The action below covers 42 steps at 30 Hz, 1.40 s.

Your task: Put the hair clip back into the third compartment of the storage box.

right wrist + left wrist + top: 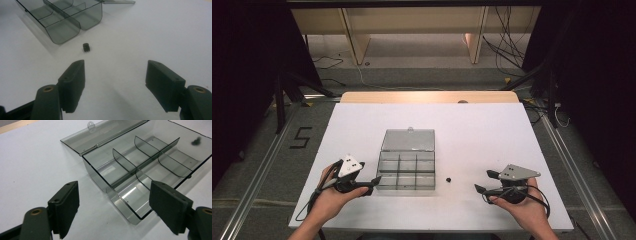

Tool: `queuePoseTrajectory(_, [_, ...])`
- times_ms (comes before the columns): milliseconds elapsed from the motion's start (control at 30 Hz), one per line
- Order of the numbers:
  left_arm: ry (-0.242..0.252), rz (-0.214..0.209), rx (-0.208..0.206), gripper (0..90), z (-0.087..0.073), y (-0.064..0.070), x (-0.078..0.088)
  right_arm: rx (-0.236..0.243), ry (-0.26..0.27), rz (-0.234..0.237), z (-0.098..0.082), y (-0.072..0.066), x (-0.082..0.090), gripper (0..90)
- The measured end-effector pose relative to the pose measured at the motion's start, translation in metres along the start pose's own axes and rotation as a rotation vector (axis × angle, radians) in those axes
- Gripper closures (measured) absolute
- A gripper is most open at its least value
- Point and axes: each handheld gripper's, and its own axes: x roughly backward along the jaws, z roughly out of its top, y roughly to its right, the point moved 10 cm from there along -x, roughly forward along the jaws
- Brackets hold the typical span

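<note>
Scene: a clear box (406, 170) sits mid-counter (492, 130), lid folded flat at 12 o'clock, six compartments on show, all looking bare.
Part: a small black part (448, 179) lies loose on the counter, just off the box's 3 o'clock side, apart from the wall.
Right gripper (486, 181): jaws spread wide, nothing between them, aimed toward the part, which sits off its left jaw in the right gripper view (86, 47).
Left gripper (373, 183): jaws spread too, straddling the box's near corner at 7 o'clock, pads clear of the wall.
Risk, part: tiny and low; I reckon wide jaws coming in off-centre could nudge or flick it away.
Risk, box: light plastic; a bump from the left gripper may slide it.
Risk, drop: a shallow pinch could let the part fall outside a compartment.
</note>
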Motion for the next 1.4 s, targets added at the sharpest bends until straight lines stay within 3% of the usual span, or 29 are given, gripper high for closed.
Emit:
queuePoseTrajectory(400, [0.013,0.003,0.003,24.0,0.002,0.001,0.000,-0.006,0.029,-0.042,0.005,0.003,-0.003,32.7])
queuePoseTrajectory(800, [0.012,0.000,0.010,23.8,0.001,0.001,0.000,0.003,0.056,-0.020,0.015,-0.001,-0.017,34.2])
queuePoseTrajectory(1400, [0.002,0.002,0.015,23.8,-0.001,-0.002,0.001,0.029,0.027,0.029,0.020,-0.018,-0.040,36.5])
